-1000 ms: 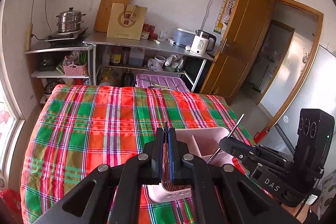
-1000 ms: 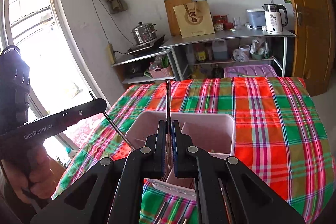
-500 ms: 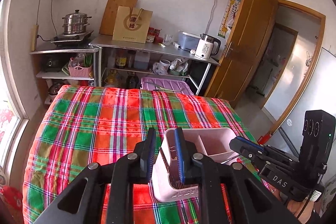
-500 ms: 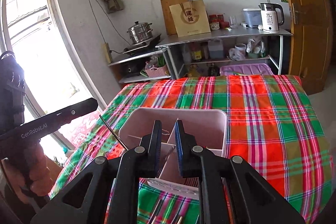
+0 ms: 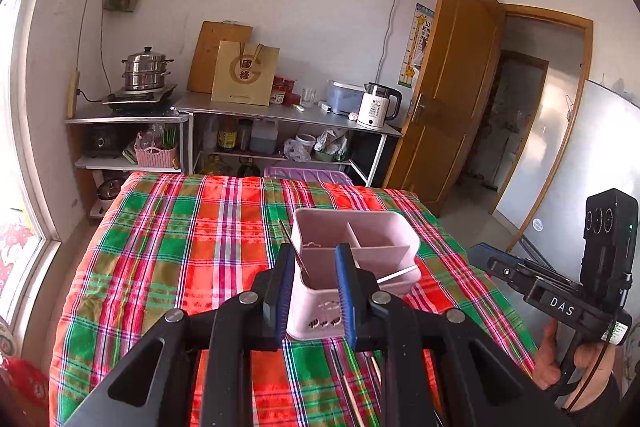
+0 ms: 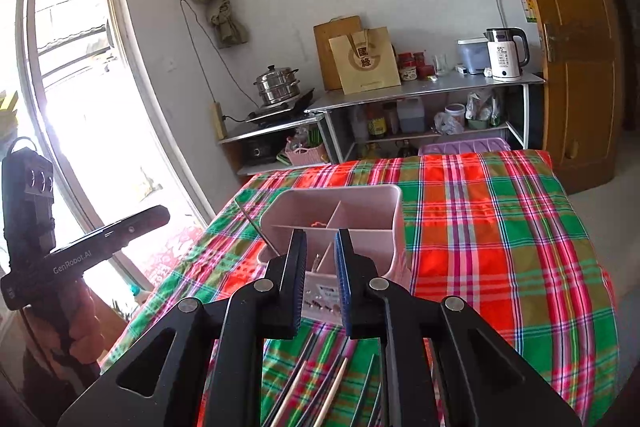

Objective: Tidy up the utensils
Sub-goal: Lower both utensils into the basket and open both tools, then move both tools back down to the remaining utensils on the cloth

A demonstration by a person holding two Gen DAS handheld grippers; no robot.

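A pink utensil holder [image 5: 356,259] with inner dividers stands on the plaid tablecloth; it also shows in the right wrist view [image 6: 336,223]. A dark thin utensil [image 5: 294,249] leans in its left compartment, and also shows in the right wrist view [image 6: 256,227]. A light one [image 5: 398,274] rests at its right rim. My left gripper [image 5: 313,291] is open and empty, just in front of the holder. My right gripper [image 6: 320,279] is open and empty, just in front of the holder. Several chopsticks [image 6: 316,387] lie on the cloth below the right gripper.
The table [image 5: 180,247] has a red-green plaid cloth. Behind it stand metal shelves [image 5: 280,115] with a kettle [image 5: 376,107], a steamer pot [image 5: 146,69] and a purple crate [image 5: 308,175]. A window is at the left, a wooden door [image 5: 448,87] at the right.
Both grippers were shut on thin utensils over the holder a second ago. They opened, the utensils dropped into the holder, and both grippers pulled back and up.
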